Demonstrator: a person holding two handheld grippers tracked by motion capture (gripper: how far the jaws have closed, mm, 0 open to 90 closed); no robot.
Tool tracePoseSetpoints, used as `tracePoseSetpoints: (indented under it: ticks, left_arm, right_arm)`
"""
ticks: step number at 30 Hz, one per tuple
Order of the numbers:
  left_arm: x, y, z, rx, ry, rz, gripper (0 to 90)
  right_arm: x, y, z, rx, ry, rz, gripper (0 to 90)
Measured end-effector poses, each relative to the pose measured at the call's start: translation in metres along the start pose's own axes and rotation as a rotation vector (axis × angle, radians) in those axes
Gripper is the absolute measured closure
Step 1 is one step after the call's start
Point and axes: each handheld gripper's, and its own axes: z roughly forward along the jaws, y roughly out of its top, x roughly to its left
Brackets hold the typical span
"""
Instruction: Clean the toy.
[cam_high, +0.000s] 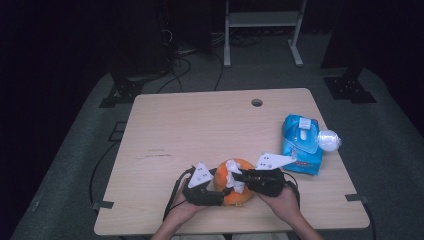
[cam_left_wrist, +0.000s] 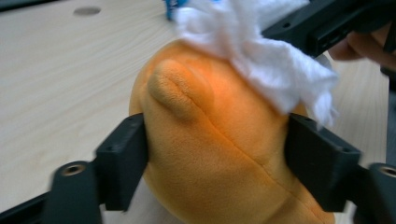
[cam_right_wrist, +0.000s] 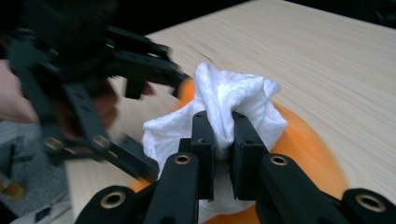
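Two claws worked at the desk's 6 o'clock edge: left claw clamped the orange plush toy, right claw pinched a white wipe against it. Toy judged soft, light, compressible; grip across its middle. Wipe flimsy, tearable.

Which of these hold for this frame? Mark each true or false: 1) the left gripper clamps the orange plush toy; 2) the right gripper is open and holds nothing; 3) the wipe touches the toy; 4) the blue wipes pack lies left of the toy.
1) True: the left gripper has its jaws pressed on both sides of the orange plush toy.
2) False: the right gripper is shut on the white wipe.
3) True: the wipe rests on top of the toy.
4) False: the blue wipes pack lies to the toy's right in the high view.
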Motion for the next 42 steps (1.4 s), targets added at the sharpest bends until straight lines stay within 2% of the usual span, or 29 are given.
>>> tracePoseSetpoints:
  ticks: [2,3,4,5,7,8,10,11,12,13,14,15,17,19,20,21,23,24,27,29,31,32,34,36,38,39,41,42]
  left_arm:
    - [-0.005,0.001,0.0,0.008,0.015,0.054,31.2]
    - [-0.005,0.001,0.0,0.007,0.015,0.07,31.8]
    - [-0.006,0.001,-0.001,0.004,0.012,0.077,31.8]
    - [-0.006,0.001,-0.001,0.004,0.01,0.078,31.8]
    - [-0.005,0.0,-0.001,-0.01,-0.004,0.057,30.7]
    - [-0.004,0.001,-0.001,-0.02,-0.016,0.037,27.9]
    - [-0.004,0.003,0.001,-0.021,-0.016,-0.005,20.0]
    - [-0.004,0.003,0.002,-0.023,-0.006,-0.014,19.7]
    - [-0.005,0.003,0.002,-0.026,-0.002,-0.002,20.7]
    - [-0.007,0.003,0.002,-0.029,0.001,0.026,24.7]
    - [-0.009,0.003,0.001,-0.02,0.006,0.067,27.4]
    - [-0.012,0.003,0.001,-0.014,0.014,0.102,29.4]
    - [-0.014,0.003,0.0,-0.008,0.025,0.132,31.8]
    - [-0.015,0.003,-0.001,-0.008,0.018,0.15,33.1]
    - [-0.017,0.003,0.0,-0.009,0.017,0.162,33.2]
    - [-0.018,0.003,0.0,-0.01,0.014,0.171,33.2]
    - [-0.021,0.004,0.001,-0.007,0.013,0.195,33.3]
    - [-0.022,0.004,0.001,-0.001,0.013,0.22,33.3]
    - [-0.025,0.003,0.001,-0.004,0.009,0.258,33.3]
    - [-0.024,0.003,0.0,-0.002,0.013,0.25,33.2]
    - [-0.021,0.001,-0.001,0.002,0.012,0.24,33.2]
    - [-0.02,0.0,-0.002,0.002,0.01,0.234,33.2]
    - [-0.018,-0.002,-0.002,0.0,0.002,0.214,33.1]
    - [-0.014,0.0,-0.003,-0.007,-0.012,0.173,29.5]
    - [-0.012,0.003,-0.003,-0.013,-0.006,0.123,20.9]
    - [-0.011,0.005,-0.003,-0.029,-0.008,0.105,18.0]
    - [-0.013,0.007,-0.004,-0.045,0.006,0.107,15.1]
    - [-0.014,0.007,-0.004,-0.038,0.012,0.126,15.8]
  right_arm:
    - [0.003,0.003,0.002,0.002,0.001,-0.019,80.8]
    - [0.001,0.004,0.002,0.001,-0.011,-0.027,80.8]
    - [-0.003,0.004,0.001,-0.001,-0.024,-0.014,80.8]
    - [-0.009,0.003,-0.002,-0.003,-0.056,-0.003,80.8]
    - [-0.019,-0.003,-0.005,0.023,-0.123,-0.005,80.8]
    - [-0.022,-0.006,-0.008,0.026,-0.132,0.007,80.9]
    - [-0.021,-0.008,-0.01,0.017,-0.118,0.026,80.9]
    - [-0.017,-0.007,-0.01,0.018,-0.11,0.016,80.9]
    - [-0.012,-0.004,-0.01,0.005,-0.075,0.013,80.9]
    - [-0.008,-0.002,-0.009,-0.011,-0.028,0.024,80.8]
    - [-0.004,0.001,-0.007,-0.016,-0.004,0.015,80.7]
    - [0.0,0.004,-0.004,-0.014,-0.003,-0.007,80.7]
    - [0.001,0.006,-0.002,-0.009,-0.008,-0.021,80.8]
    - [-0.007,0.004,-0.003,-0.012,-0.024,0.002,80.9]
    - [-0.011,0.003,-0.004,-0.004,-0.058,0.008,80.9]
    - [-0.016,0.001,-0.006,0.002,-0.073,0.017,80.9]
    - [-0.018,-0.001,-0.009,-0.004,-0.069,0.049,80.8]
    - [-0.011,0.002,-0.011,-0.014,-0.056,0.032,80.7]
    - [-0.006,0.006,-0.01,-0.03,-0.021,0.031,80.7]
    - [-0.008,0.007,-0.007,-0.018,-0.028,0.019,80.8]
    - [-0.012,0.004,-0.006,-0.016,-0.032,0.031,80.8]
    - [-0.018,0.001,-0.007,-0.006,-0.061,0.03,80.8]
    - [-0.03,-0.007,-0.011,0.001,-0.095,0.071,80.8]
    - [-0.038,-0.013,-0.015,0.006,-0.114,0.114,80.8]
    - [-0.038,-0.015,-0.015,-0.003,-0.113,0.129,80.8]
    - [-0.036,-0.015,-0.014,-0.001,-0.119,0.118,80.8]
    - [-0.031,-0.012,-0.01,-0.004,-0.101,0.111,80.7]
    - [-0.029,-0.011,-0.009,-0.003,-0.098,0.104,80.7]
